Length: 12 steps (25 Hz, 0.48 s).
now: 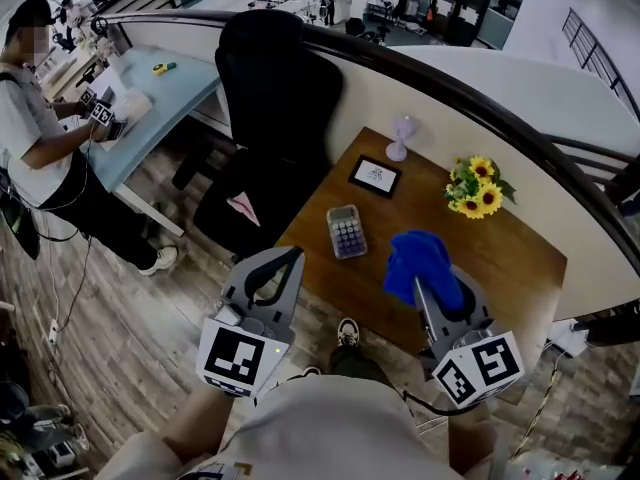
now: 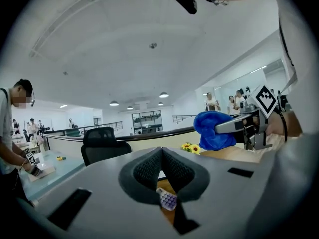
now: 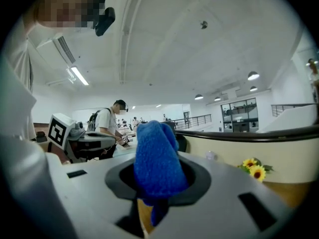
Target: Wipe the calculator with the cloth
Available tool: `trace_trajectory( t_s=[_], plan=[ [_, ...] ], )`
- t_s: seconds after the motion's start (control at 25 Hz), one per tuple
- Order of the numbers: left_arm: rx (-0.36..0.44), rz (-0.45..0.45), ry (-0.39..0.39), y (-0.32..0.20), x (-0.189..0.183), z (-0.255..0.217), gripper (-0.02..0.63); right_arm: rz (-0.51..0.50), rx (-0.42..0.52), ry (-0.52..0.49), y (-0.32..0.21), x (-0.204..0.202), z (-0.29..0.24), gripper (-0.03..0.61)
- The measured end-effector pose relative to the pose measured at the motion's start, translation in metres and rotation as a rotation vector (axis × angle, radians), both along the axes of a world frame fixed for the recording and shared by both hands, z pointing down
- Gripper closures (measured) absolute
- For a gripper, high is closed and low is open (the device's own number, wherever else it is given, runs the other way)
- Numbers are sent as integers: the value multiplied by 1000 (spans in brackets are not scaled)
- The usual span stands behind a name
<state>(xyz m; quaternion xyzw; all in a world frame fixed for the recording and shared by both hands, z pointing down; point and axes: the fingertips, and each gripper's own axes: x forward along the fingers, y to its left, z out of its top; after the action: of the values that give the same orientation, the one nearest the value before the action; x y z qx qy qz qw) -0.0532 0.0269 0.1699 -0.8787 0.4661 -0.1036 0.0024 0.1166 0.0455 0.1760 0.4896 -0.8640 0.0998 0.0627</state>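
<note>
Jaws of the left gripper [image 1: 289,255] are pressed together, with nothing held. A blue cloth [image 1: 421,259] is clamped in the right gripper [image 1: 424,288] and is bunched over its tips. Farther out, the calculator [image 1: 346,231] is laid flat on the wooden table [image 1: 505,263], apart from both grippers. Sunflowers [image 1: 478,190] are set beyond it.

Grey left claw [image 1: 296,254], marker cube [image 1: 240,358], pale-looking shirt [image 1: 330,428]

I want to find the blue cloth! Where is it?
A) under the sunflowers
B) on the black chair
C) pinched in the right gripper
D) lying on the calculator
C: the blue cloth is pinched between the jaws of the right gripper, apart from the calculator lying on the table.
</note>
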Motion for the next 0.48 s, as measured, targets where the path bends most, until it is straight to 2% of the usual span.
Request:
trace_trajectory(
  t_s=[0.24,0.48],
  plan=[
    [-61,-26,-48,-54,28,24,611,-53,-60,-14,-66,22,19,471],
    [-108,-77,-54,-94,43,46,611,-118,-137,-19,-115,33,50,471]
  ],
)
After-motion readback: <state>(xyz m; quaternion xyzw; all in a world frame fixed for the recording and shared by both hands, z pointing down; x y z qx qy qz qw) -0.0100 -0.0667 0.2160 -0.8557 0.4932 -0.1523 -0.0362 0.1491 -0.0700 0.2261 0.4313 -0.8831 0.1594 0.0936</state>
